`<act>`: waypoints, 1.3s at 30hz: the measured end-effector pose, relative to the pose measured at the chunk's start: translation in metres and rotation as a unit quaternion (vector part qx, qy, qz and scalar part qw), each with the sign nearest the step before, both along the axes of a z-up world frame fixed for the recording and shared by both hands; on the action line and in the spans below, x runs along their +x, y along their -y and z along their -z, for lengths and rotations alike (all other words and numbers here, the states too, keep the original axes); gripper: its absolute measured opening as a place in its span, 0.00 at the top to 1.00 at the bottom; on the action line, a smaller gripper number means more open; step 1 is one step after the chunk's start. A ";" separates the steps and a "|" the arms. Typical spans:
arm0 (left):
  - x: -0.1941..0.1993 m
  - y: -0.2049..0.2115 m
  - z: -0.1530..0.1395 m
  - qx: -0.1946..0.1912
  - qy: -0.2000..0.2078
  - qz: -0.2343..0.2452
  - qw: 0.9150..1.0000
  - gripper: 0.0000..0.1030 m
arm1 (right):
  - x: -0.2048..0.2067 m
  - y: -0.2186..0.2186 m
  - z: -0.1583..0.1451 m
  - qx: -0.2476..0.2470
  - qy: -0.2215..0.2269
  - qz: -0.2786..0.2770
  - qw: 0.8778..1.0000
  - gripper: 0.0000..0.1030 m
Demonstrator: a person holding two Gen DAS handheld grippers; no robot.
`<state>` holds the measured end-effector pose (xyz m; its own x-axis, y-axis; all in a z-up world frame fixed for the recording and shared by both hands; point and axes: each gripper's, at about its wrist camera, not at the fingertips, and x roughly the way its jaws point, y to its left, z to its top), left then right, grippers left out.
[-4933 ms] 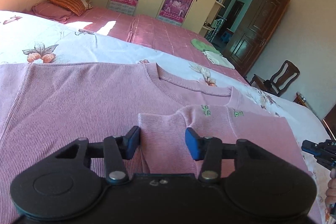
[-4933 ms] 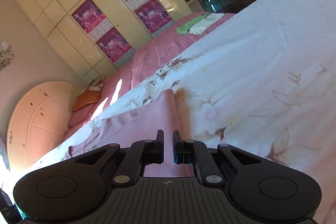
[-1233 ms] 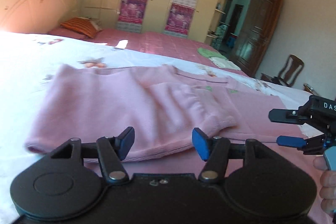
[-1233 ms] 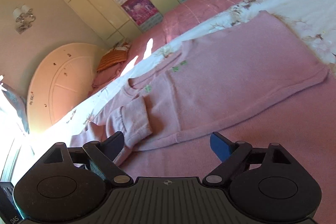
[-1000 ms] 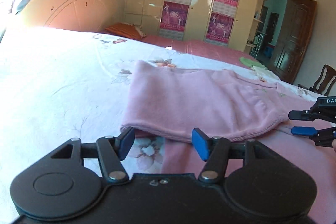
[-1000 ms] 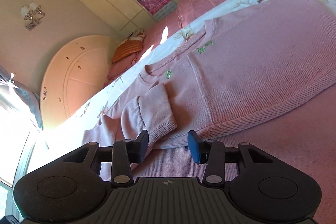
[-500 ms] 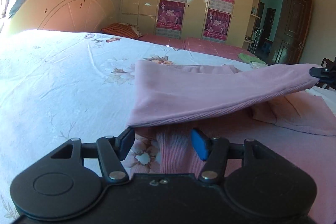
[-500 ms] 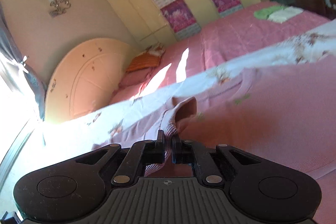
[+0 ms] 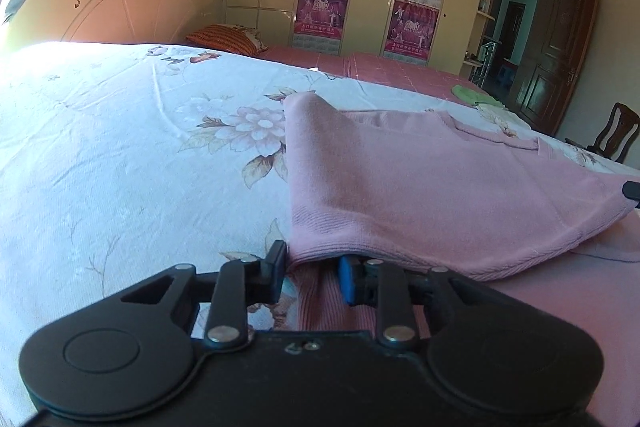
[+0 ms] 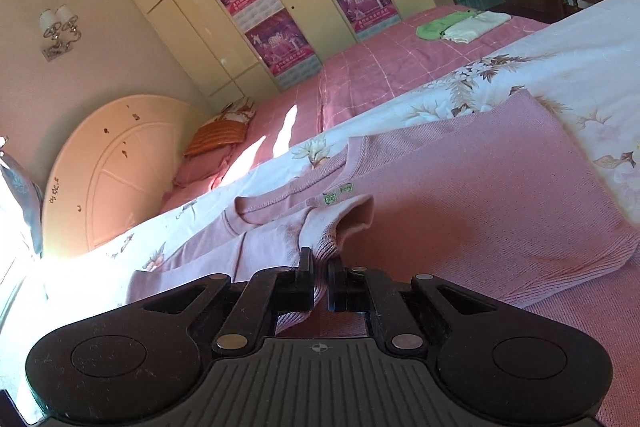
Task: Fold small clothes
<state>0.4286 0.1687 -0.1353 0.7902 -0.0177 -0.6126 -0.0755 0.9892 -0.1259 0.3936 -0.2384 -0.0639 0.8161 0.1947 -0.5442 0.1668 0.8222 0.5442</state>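
A pink knitted sweater (image 10: 500,195) lies spread on the flowered bedspread (image 9: 120,131), its neckline toward the far side near the second bed with the pink checked cover (image 10: 392,67). The right gripper (image 10: 320,277) is clamped tight on the ribbed cuff of a sleeve (image 10: 328,231), lifting it off the sweater's body. The left gripper (image 9: 312,269) sits low at the near left corner of the garment, its jaws closing around the folded edge of the fabric, which lies between the pads but is not yet pinched. Folded green and white cloths (image 10: 460,25) rest on the far bed.
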 end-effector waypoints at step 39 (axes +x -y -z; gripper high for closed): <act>0.140 -0.021 -0.006 -0.089 -0.019 0.058 0.994 0.40 | 0.046 0.026 0.033 -0.087 -0.041 -0.029 0.995 0.97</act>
